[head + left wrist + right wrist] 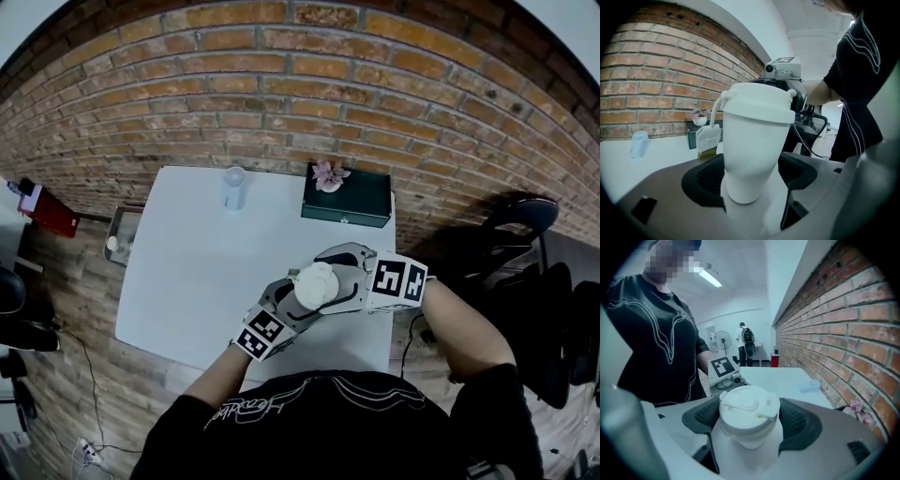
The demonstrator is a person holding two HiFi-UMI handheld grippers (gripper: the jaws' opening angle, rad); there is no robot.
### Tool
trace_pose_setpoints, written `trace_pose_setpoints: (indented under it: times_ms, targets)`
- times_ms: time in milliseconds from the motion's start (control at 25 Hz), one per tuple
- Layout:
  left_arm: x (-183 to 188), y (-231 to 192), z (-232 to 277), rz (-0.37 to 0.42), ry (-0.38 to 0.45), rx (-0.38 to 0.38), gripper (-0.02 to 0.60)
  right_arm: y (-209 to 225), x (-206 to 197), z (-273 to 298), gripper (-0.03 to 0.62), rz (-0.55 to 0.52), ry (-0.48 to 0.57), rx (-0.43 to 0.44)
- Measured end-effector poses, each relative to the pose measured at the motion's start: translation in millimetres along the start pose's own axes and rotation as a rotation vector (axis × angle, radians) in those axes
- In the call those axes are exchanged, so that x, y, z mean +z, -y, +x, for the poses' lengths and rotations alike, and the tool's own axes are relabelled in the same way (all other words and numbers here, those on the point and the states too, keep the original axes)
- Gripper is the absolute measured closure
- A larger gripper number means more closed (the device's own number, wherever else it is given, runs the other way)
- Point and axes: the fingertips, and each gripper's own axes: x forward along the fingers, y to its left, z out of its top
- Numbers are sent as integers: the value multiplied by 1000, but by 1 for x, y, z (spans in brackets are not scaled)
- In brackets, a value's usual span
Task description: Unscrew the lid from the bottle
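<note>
The left gripper (745,174) has its two pads pressed on the thin bottom part of the white bottle (752,150). It is shut tight on it. I think it holds low down so the bottle cannot spin and the top is free for the other gripper.

The right gripper (749,420) comes at the bottle from the other side and higher up. Its jaws stand wide, one pad on each side of the round white lid (749,405), and both pads touch it. They are wide because the lid is wide. I think this grip is for turning the lid. The lid sits flat on the bottle, so it is not off yet.

The bottle is up between the two grippers, over the near edge of the white table (187,281). A small paper tag (708,137) hangs from the bottle's strap.

Now count. There are two grippers, one bottle, one lid and one tag. Far past the grippers, by the brick wall, there is one clear cup (233,187) and one dark green box (347,199) with one pink flower (329,174) on top.
</note>
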Motion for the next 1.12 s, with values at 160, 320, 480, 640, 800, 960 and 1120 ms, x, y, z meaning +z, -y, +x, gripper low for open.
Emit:
trace_pose_setpoints:
  times_ms: [160,320,480,640,800,960,1120]
  targets:
    - [0,0,1,-1,-3,1,204,-2,-1,0,203,-68,-62,111]
    - [-1,1,1,-4,-6,0,204,-5,0,1,204,-89,-96,155]
    - [-2,0,-1,-7,-15,2,204,-3,1,3,203,-82,-72,136]
    - [-2,1,1,-10,-17,-1,204,-3,1,2,195,-50,-49,66]
    - [-2,0,1,-8,-7,5,204,-4,5,-2,141,0,8,-24]
    - [-4,0,2,-12,-6,5,204,-7,21,-10,133,118,152,-112]
    - [-4,1,1,-10,2,4,204,-3,22,-13,121,186,209,-251]
